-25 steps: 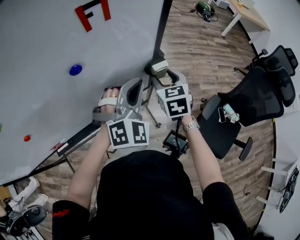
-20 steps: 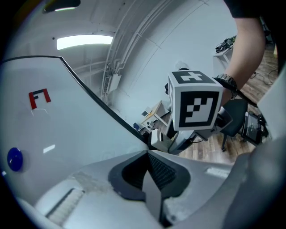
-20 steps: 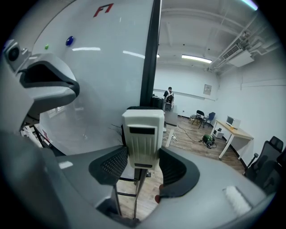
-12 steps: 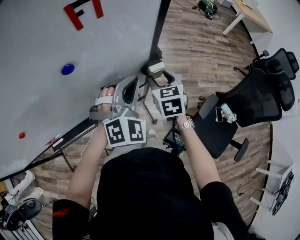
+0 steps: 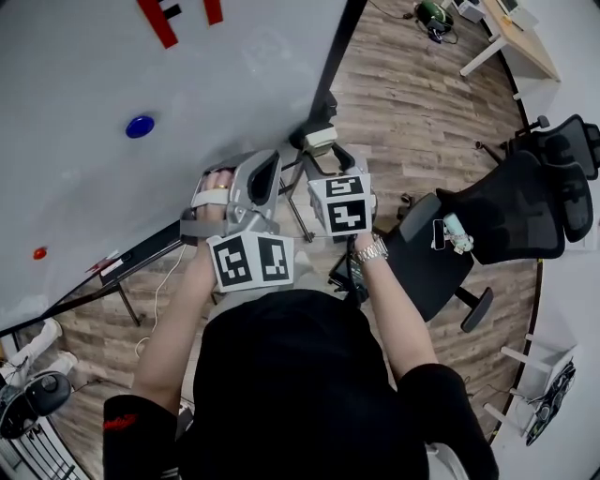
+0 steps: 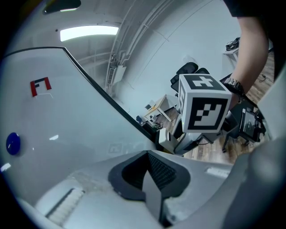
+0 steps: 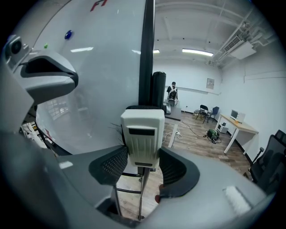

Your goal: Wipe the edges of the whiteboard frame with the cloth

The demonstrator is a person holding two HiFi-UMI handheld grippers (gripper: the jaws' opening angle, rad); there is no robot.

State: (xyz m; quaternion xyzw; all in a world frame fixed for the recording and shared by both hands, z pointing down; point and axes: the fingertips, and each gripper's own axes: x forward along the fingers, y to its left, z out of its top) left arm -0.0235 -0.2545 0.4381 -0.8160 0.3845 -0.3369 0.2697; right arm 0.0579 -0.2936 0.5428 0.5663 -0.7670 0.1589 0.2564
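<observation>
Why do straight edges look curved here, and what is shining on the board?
Left gripper view: wide-angle lens bows the whiteboard's black frame edge. Right gripper view: ceiling lamps reflect as pale streaks on the glossy white whiteboard; corners go black.

A: Grippers, position?
B: Side by side near the whiteboard's (image 5: 187, 75) black frame (image 5: 333, 66). Right gripper (image 5: 321, 150) carries a whitish block (image 5: 319, 137) at its fingers, right at the frame. Left gripper (image 5: 265, 169) just beside it, facing the board.
A: Board surface?
B: Blue magnet (image 5: 140, 126), red magnet (image 5: 39, 252), red lettering (image 5: 159, 19).
A: Surroundings?
B: Black office chair (image 5: 497, 211) on wood floor (image 5: 412, 103), at the right.
</observation>
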